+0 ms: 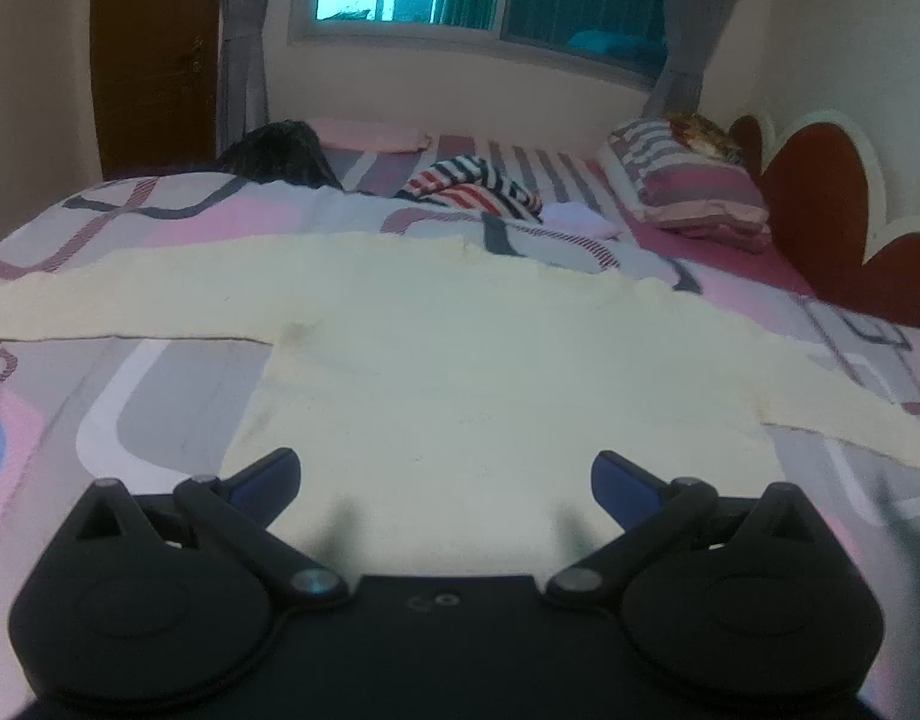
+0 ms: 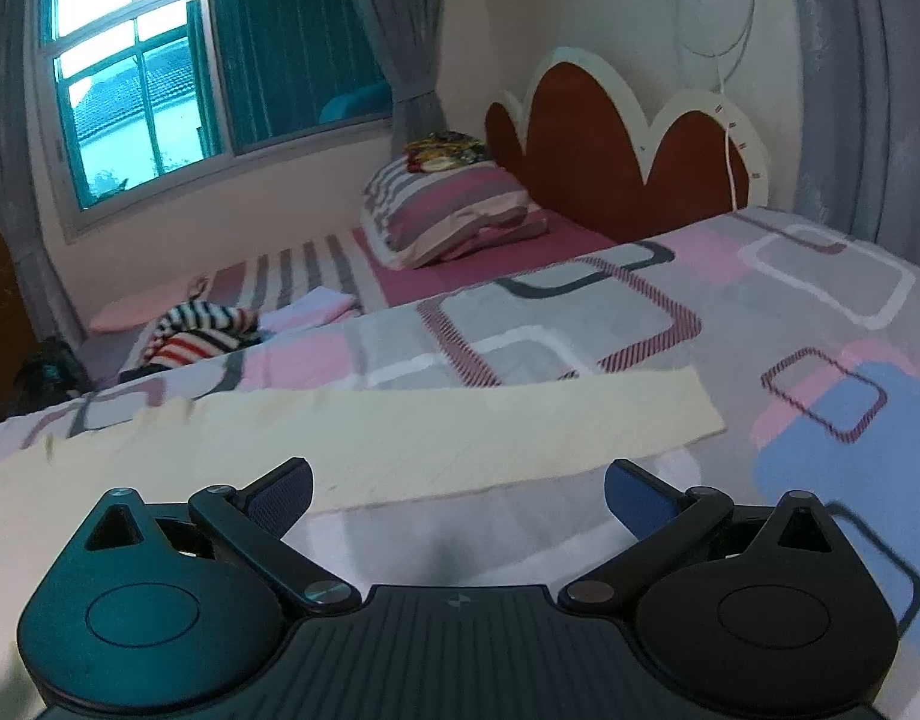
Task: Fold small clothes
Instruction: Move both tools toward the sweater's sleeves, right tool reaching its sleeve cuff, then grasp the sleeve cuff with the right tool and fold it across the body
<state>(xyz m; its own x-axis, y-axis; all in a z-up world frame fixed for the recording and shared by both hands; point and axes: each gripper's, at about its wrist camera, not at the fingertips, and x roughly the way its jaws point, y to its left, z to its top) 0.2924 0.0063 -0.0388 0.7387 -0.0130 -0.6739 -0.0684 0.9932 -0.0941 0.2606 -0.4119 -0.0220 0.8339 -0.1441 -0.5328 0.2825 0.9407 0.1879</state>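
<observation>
While spread flat across the middle of the left wrist frame, cream long-sleeved top [image 1: 447, 348] on patterned bed cover [image 1: 177, 222], sleeves out to both sides. Left tool [image 1: 446, 471] at lower centre, fingers wide apart, empty, above hem. Right tool [image 2: 458, 483] at lower centre of right wrist frame, also wide and empty, over sleeve [image 2: 460, 426]. Striped garment [image 1: 472, 186] and pillow [image 1: 694, 192] farther up the frame.

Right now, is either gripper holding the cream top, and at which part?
Nothing is held. The left gripper is open above the top; the right gripper is open near its sleeve.
</observation>
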